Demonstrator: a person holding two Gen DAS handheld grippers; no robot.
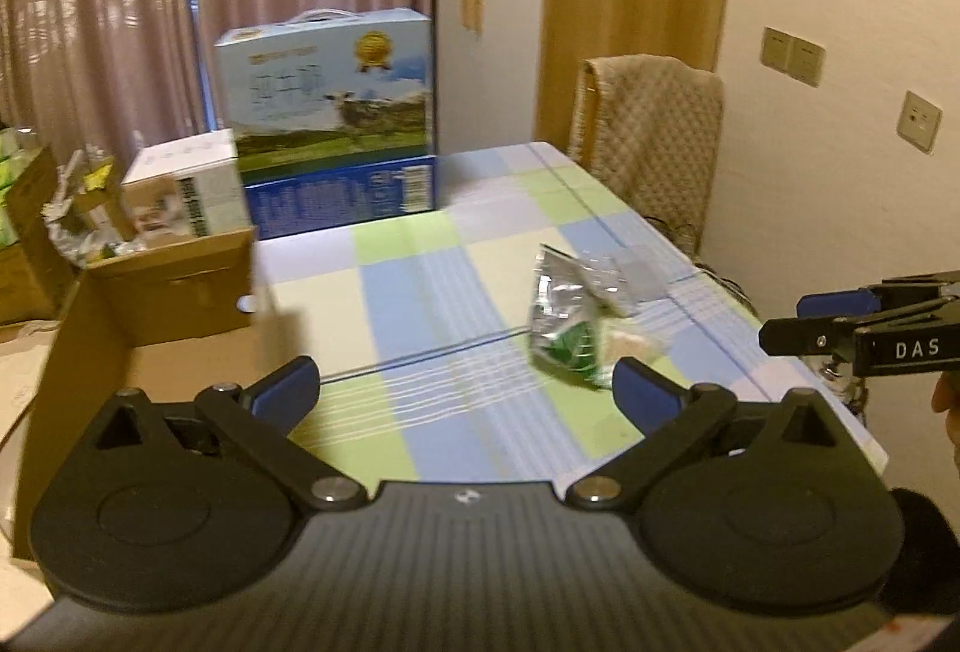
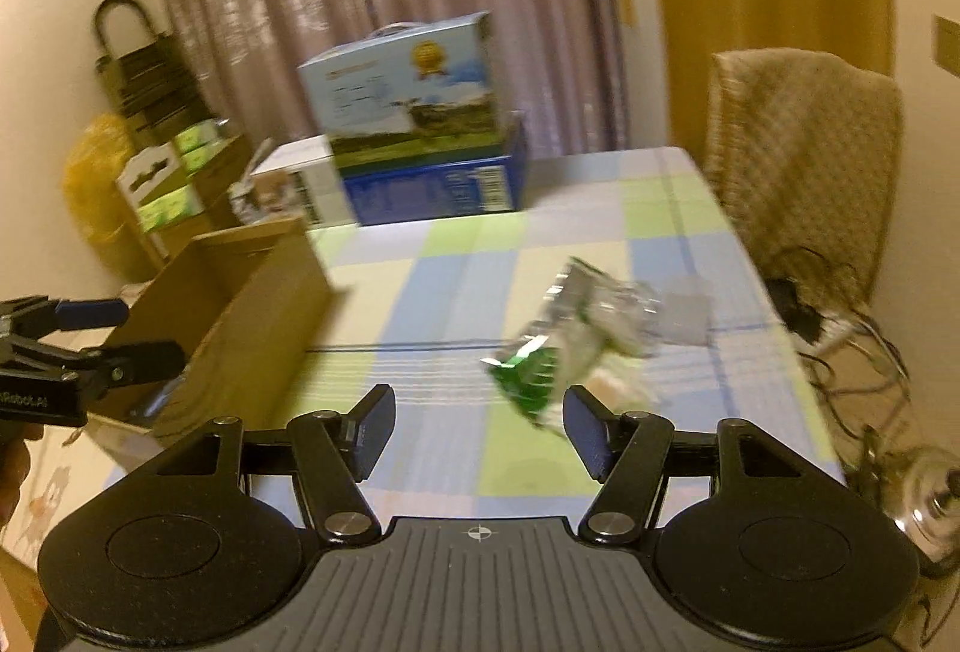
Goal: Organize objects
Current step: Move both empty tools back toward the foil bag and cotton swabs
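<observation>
**Me:** Foil and clear plastic, that's what is left on the checked tablecloth (image 1: 420, 256): a crumpled green-and-silver wrapper (image 1: 567, 328) with a clear bag (image 1: 606, 274) touching it, both lying right of the table's middle. My left gripper (image 1: 465, 391) is spread wide with nothing between its blue pads. My right gripper (image 2: 477, 427) stands about half open, also empty, with the wrapper just beyond its right finger.

**You:** Where would they go?

**Me:** My guess is the open cardboard box (image 1: 150, 328) at the table's left edge. It sits well apart from the wrapper.

**You:** What could go wrong?

**Me:** The foil is light and crinkled, so a pad coming in low could push it across the cloth instead of pinching it. The clear bag could snag and drag along, or slip free halfway to the box. Both views are smeared, so I could misjudge where the wrapper's edge is. Cables (image 2: 840, 328) hang by the right side of the table, where a wide swing might catch.

**You:** Any writing you can read?

**Me:** "DAS" on the right gripper's side, seen from the left camera. Lettering ending "Robot.AI" on the left one, though its start is cut off. The milk carton (image 1: 327, 93) with the cow picture has print too blurred to read.
</observation>
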